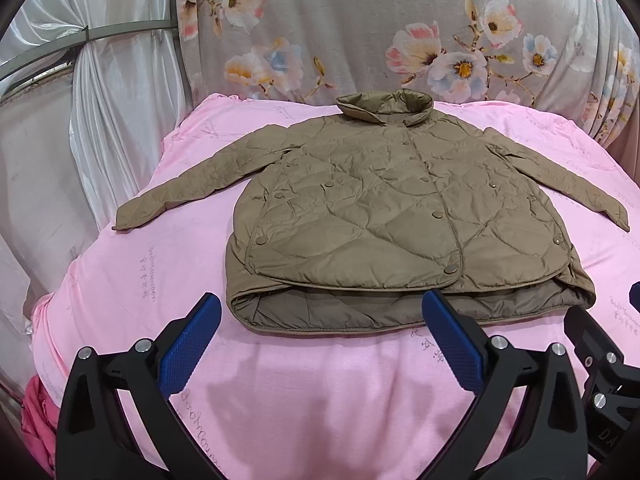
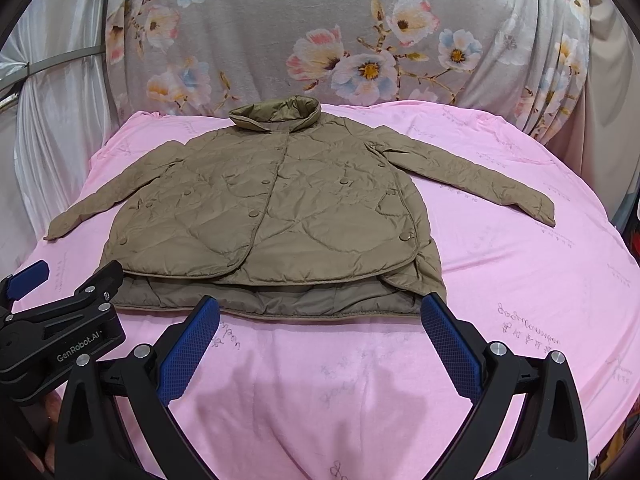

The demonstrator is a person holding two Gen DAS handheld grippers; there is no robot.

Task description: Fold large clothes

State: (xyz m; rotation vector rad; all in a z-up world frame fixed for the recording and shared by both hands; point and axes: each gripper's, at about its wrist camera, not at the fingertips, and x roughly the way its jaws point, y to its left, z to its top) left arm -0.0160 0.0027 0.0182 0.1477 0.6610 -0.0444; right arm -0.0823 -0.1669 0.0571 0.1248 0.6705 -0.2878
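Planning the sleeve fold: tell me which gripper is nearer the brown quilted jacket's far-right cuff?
Right. The right gripper hovers by the hem below that cuff; the left gripper sits farther left.

The pink sheet's printed lettering (image 2: 528,326) was too faint to read; the right gripper (image 1: 608,344) ran off the left-wrist view's edge.

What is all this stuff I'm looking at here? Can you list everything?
Quilted jacket: one, olive-brown, spread flat and buttoned on the bed, sleeves out to both sides, collar at the far end.
Pink sheet: one, pink with faint printed writing, covering the bed under the jacket.
Floral fabric: one, grey with pink, white and blue flowers, draped behind the bed.
White curtain: one, shiny white, far left.
Left gripper: one, black with blue pads, open, near the jacket's hem.
Right gripper: one, same colours, open, beside it.
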